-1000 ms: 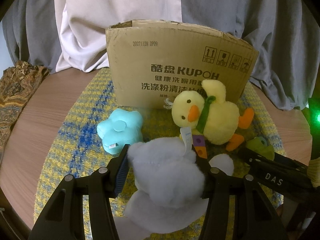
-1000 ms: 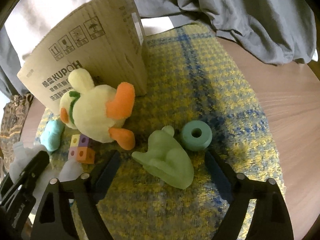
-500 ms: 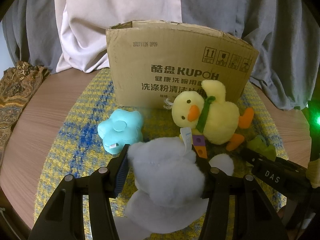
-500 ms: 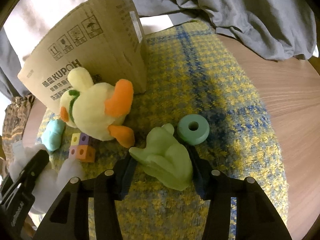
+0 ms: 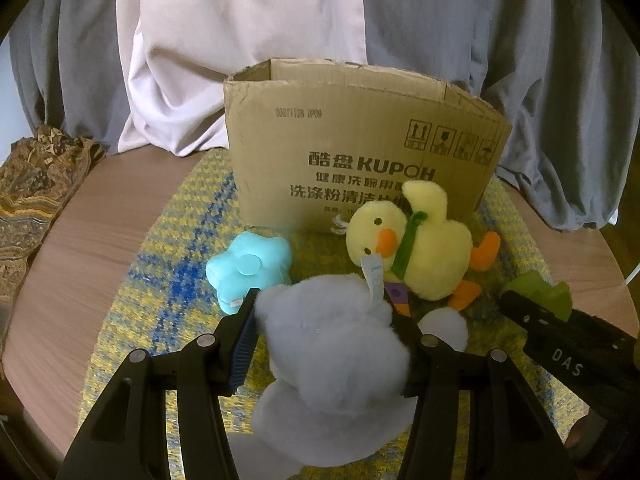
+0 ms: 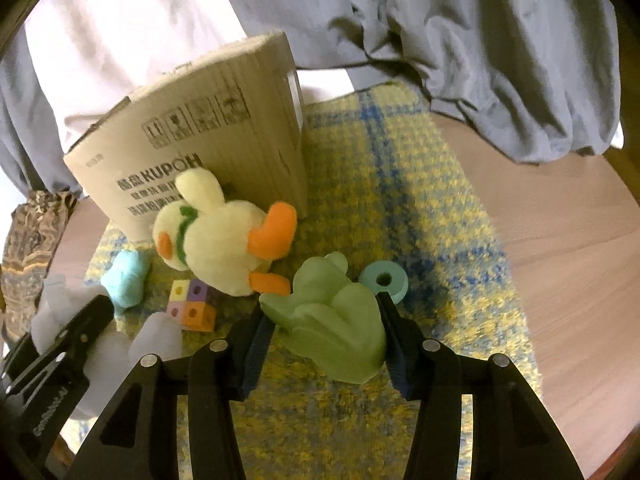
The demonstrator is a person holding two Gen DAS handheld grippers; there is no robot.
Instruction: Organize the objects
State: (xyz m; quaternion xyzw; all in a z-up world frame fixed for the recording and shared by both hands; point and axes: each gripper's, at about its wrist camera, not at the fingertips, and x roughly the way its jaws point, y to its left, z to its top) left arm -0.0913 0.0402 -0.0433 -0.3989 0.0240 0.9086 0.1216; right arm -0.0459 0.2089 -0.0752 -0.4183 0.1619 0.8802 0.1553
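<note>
1. Left wrist view: wooden table (image 5: 100,248), yellow-blue mat (image 5: 168,280), grey curtain (image 5: 560,80) behind.
2. Cardboard box (image 5: 360,148) upright on the mat, open top.
3. Left gripper (image 5: 326,334) clamped on white plush (image 5: 332,344), long axis toward the box.
4. Right gripper (image 6: 324,340) clamped on green frog (image 6: 336,320), head toward the box.

- printed on the front of the cardboard box (image 5: 360,152): "kupoh" in bold, chinese characters beside and beneath it.
- stamped near the box's top left: a faint code, roughly "30071128 dp09".
- at the box's upper right: four square handling symbols.
- on the right gripper (image 5: 568,364) body: "das" in white letters.
- on the white plush's tag (image 5: 374,280): blue print, too small to read.
</note>
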